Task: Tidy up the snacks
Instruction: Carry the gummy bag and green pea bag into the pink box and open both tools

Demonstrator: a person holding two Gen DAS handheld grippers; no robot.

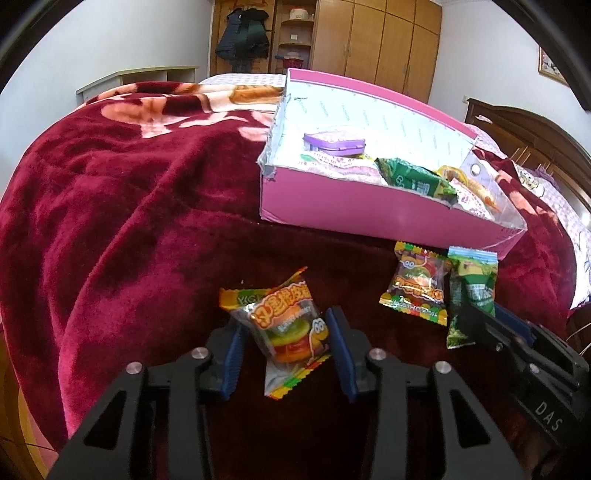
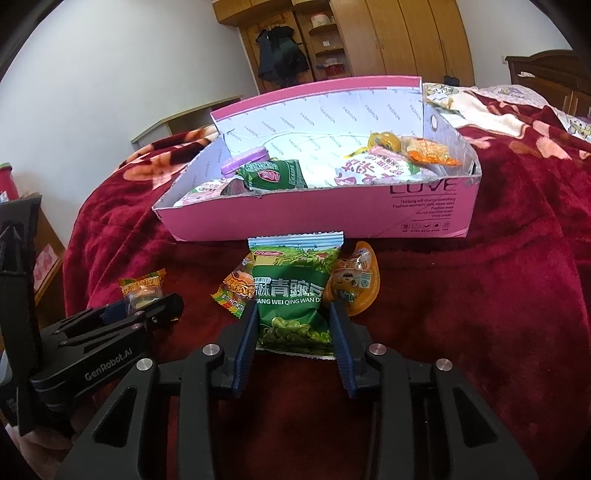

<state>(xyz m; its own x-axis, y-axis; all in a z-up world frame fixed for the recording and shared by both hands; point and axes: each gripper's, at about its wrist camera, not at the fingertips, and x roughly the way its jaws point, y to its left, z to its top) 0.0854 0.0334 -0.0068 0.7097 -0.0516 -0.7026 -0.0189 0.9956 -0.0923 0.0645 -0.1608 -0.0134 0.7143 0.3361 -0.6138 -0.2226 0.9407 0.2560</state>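
Crinkly foil may slip from your pads: the burger gummy packet (image 1: pixel 291 332) sits tilted between the left gripper (image 1: pixel 286 325) jaws, so it could twist out when you lift. Your right gripper (image 2: pixel 291 325) is closed on the green pea bag (image 2: pixel 295 291), both on the red blanket (image 2: pixel 461 295) just before the pink box (image 2: pixel 314 218); the left pads seem to touch only the packet's edges, so I cannot tell if it truly grips.

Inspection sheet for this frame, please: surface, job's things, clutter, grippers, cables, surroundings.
Surface: red blanket on a bed.
Job's things: pink box holding snacks and a purple tin; loose in front are a burger gummy, a second gummy, a pea bag, an orange pack.
Clutter: nothing seen.
Grippers: left gripper straddles the burger gummy; right gripper straddles the pea bag; contact unclear.
Cables: nothing seen.
Surroundings: wardrobe, hanging dark garment, wooden headboard.
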